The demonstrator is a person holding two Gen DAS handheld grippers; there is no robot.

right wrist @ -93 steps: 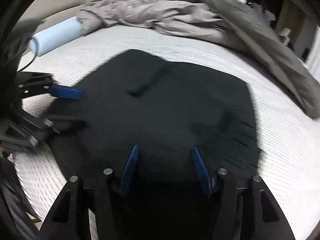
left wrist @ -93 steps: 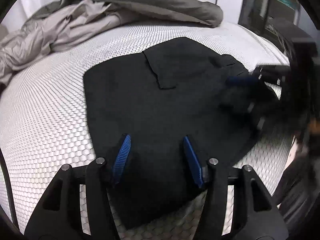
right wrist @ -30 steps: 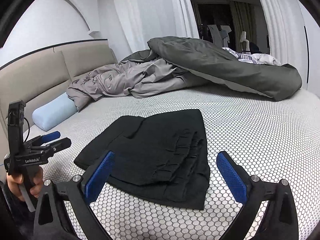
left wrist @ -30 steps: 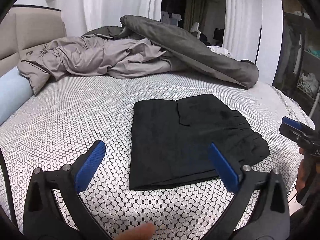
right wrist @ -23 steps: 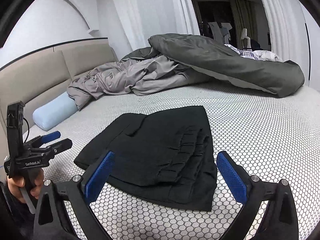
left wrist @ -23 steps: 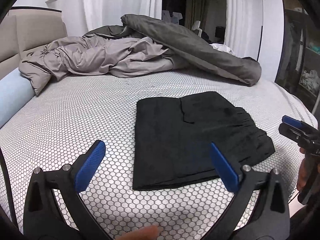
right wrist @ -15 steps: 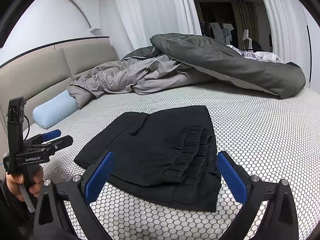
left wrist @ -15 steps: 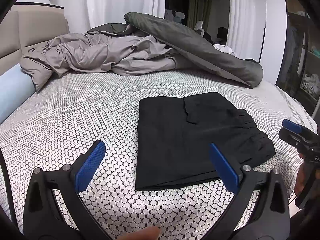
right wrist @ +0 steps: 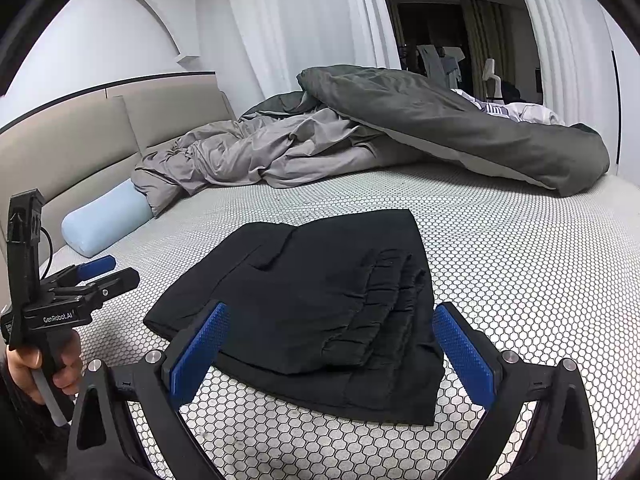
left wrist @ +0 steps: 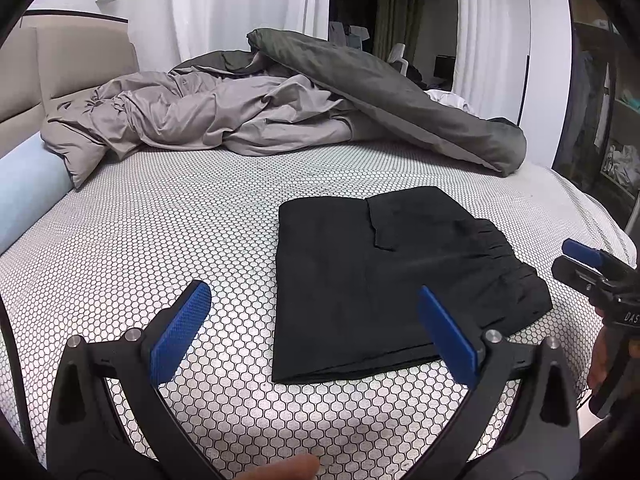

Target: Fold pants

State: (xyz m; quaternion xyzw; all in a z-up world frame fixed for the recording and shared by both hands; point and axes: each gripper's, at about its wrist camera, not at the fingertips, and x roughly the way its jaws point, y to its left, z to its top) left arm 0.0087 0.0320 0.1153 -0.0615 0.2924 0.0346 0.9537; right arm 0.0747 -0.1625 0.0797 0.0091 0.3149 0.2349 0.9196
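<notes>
The black pants [left wrist: 384, 276] lie folded into a flat rectangle on the honeycomb-patterned bed [left wrist: 168, 232], gathered waistband toward the near right. They also show in the right wrist view [right wrist: 320, 304]. My left gripper [left wrist: 316, 328] is open and empty, held above the bed in front of the pants. My right gripper [right wrist: 332, 344] is open and empty, above the pants' near edge. The right gripper also shows at the right edge of the left wrist view [left wrist: 592, 272]; the left gripper shows at the left of the right wrist view [right wrist: 80, 288].
A crumpled grey sheet [left wrist: 200, 116] and a dark green duvet [left wrist: 400, 96] are piled at the far side of the bed. A light blue bolster [right wrist: 104, 220] lies by the beige headboard [right wrist: 80, 148]. Curtains and a dark doorway stand behind.
Both grippers have let go of the pants, opened wide and pulled back up and away. In the last second both views barely shift and the pants lie still.
</notes>
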